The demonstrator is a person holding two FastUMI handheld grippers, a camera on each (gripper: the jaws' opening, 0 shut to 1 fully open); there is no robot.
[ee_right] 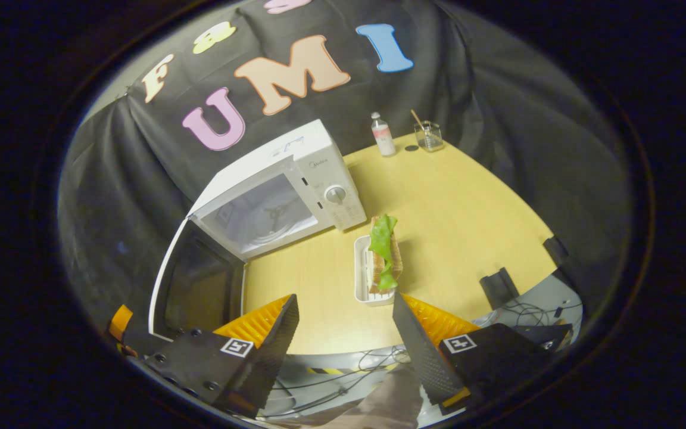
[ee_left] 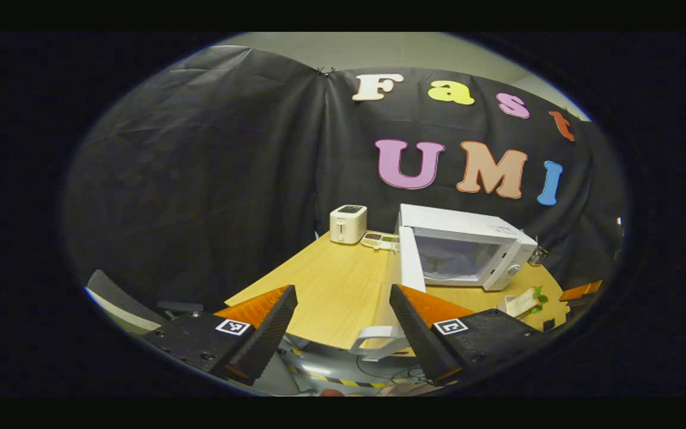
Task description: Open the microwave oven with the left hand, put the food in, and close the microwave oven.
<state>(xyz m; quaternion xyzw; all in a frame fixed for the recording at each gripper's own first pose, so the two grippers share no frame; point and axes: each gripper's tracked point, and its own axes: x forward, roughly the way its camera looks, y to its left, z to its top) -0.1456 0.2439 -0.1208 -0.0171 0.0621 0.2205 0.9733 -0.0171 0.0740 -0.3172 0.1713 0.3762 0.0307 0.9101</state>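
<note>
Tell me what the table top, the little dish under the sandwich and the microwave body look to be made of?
Table: probably wood or wood-look laminate, with pale grain lines and a soft matt sheen. Dish: smooth white, thin-walled, so plastic or glazed ceramic; the look leaves it open. Microwave: white painted sheet metal or plastic casing, faintly glossy, and its open door has a dark see-through window.

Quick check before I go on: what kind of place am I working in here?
Probably a staged kitchen corner in a recording booth: a white microwave oven with its door swung open, a white two-slot toaster and a sandwich in a white tray on a light wooden table against black cloth.
</note>
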